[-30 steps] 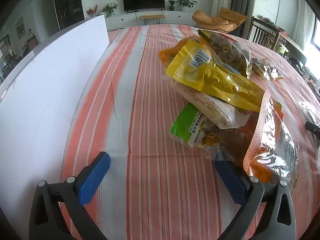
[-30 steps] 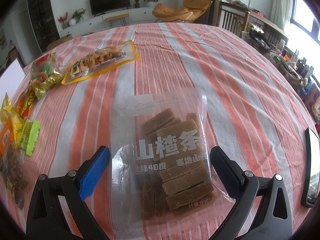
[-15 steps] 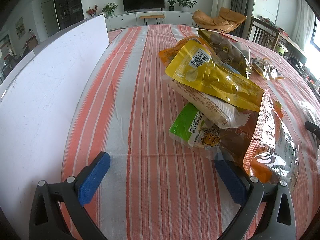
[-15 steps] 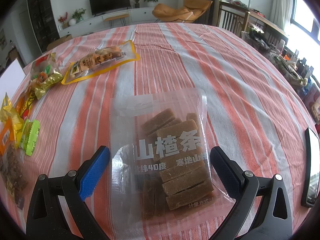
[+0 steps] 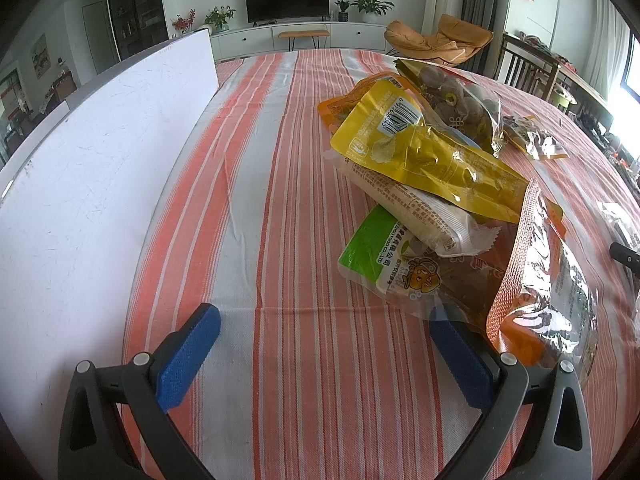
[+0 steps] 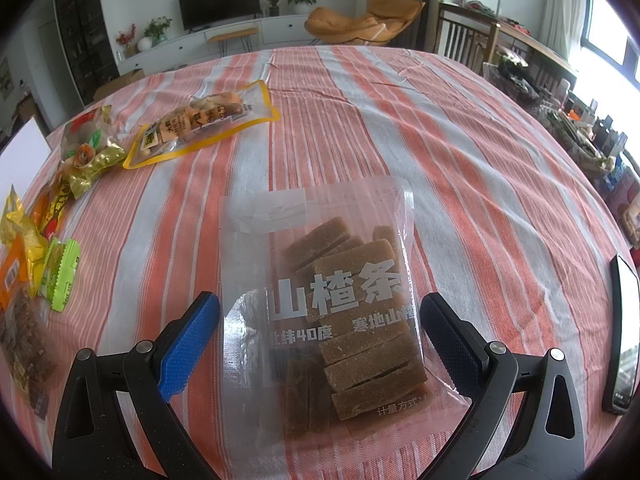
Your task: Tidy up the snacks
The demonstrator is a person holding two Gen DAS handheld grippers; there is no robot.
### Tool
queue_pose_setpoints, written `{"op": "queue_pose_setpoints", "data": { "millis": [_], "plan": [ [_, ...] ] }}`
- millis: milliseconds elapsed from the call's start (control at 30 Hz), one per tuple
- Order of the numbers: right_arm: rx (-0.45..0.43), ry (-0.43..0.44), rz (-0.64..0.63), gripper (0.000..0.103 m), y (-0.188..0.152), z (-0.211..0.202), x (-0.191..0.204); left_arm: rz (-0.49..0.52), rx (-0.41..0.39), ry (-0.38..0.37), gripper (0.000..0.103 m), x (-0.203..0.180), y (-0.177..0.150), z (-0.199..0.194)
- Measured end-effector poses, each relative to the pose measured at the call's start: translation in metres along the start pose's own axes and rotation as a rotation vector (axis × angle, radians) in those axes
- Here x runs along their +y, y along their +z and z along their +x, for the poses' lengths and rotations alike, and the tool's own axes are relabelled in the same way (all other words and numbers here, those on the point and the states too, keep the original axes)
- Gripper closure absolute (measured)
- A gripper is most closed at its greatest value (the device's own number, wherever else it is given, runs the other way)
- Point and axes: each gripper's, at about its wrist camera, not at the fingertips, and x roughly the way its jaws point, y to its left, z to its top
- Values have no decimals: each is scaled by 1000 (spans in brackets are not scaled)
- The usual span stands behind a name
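Note:
In the left wrist view a pile of snack bags lies on the striped tablecloth: a yellow bag [image 5: 424,152] on top, a pale long pack [image 5: 404,208], a green-edged pack [image 5: 384,260] and an orange clear bag [image 5: 540,292]. My left gripper [image 5: 324,344] is open and empty, low over the cloth, its right finger beside the orange bag. In the right wrist view a clear bag of brown hawthorn strips [image 6: 340,304] lies flat between the open fingers of my right gripper [image 6: 320,336], which do not touch it.
A white board [image 5: 80,184] stands along the table's left side. A yellow-rimmed snack bag [image 6: 200,124] and gold-wrapped snacks [image 6: 86,156] lie at the far left in the right wrist view. A dark phone [image 6: 622,328] lies at the right edge.

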Motion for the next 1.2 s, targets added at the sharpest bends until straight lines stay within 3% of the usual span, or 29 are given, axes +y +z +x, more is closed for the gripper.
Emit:
{"op": "queue_pose_setpoints", "data": {
  "millis": [367,733,867,1033,1200],
  "plan": [
    [0,0,0,1,0,0,0,11,7,-24,0,0,-8,-7],
    [0,1,0,1,0,0,0,-82,29,-174,0,2,-11,-32],
    [0,1,0,1,0,0,0,-56,65,-269,0,-14,-8,-35],
    [-1,1,0,1,0,0,0,9,93,-277,0,-40,-16,-34],
    [-1,1,0,1,0,0,0,-10,113,-355,0,-49,-19,-37]
  ]
}}
